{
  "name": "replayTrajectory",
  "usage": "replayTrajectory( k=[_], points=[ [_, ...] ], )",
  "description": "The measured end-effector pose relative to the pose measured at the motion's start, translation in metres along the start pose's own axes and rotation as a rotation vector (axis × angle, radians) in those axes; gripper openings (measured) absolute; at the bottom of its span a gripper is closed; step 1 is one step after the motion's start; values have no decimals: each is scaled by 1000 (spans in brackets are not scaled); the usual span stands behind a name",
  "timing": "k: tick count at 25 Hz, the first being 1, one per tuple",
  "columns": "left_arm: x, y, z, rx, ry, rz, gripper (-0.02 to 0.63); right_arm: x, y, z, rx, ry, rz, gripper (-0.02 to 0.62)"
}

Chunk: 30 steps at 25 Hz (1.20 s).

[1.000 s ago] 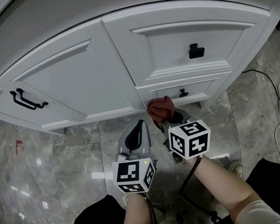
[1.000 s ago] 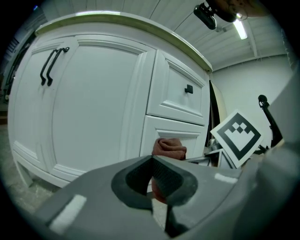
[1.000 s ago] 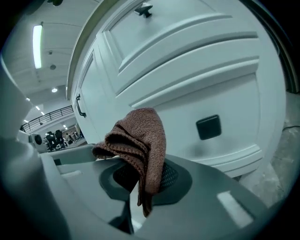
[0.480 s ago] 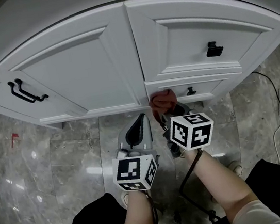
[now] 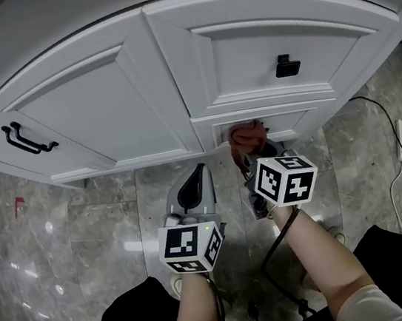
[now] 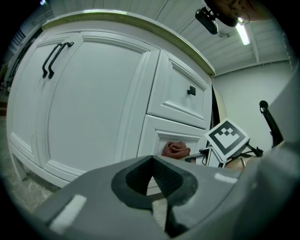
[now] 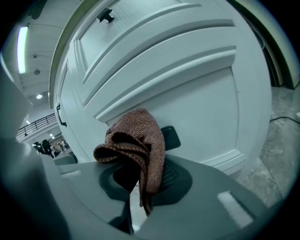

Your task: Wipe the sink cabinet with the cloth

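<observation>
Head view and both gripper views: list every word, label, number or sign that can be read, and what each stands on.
No readable text in any view.
Left marker cube: black-and-white squares only, no letters or digits.
Right marker cube: likewise a square pattern only.
Sink cabinet: plain white, no label or brand visible.
Cloth: no tag visible.

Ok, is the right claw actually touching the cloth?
Touching. The right gripper view shows the cloth pinched between the jaws of the right claw, with its folds bunched above them and a tail hanging below.
</observation>
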<state>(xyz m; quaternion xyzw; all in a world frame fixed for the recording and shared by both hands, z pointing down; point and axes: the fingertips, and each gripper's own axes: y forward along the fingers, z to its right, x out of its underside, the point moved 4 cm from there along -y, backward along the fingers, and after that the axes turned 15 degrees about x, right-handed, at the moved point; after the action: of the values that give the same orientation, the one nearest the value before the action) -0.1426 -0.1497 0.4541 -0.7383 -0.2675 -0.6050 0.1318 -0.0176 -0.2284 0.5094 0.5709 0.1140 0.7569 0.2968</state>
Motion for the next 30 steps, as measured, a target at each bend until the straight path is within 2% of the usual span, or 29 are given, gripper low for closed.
replayTrajectory(
  k=[10,15,22,30],
  points=[
    [10,23,25,59,12,-32,1,-6,-27,17,1,-15,18,78],
    [10,30,30,67,13,-30,1,-13,-40,43,49,-1,51,78],
    [16,41,40,89,28,-54,1,-29,-34,68,82,54,69,78],
    [23,51,45,97,19,-66,1,-31,-30,76,78,43,81,78]
  ],
)
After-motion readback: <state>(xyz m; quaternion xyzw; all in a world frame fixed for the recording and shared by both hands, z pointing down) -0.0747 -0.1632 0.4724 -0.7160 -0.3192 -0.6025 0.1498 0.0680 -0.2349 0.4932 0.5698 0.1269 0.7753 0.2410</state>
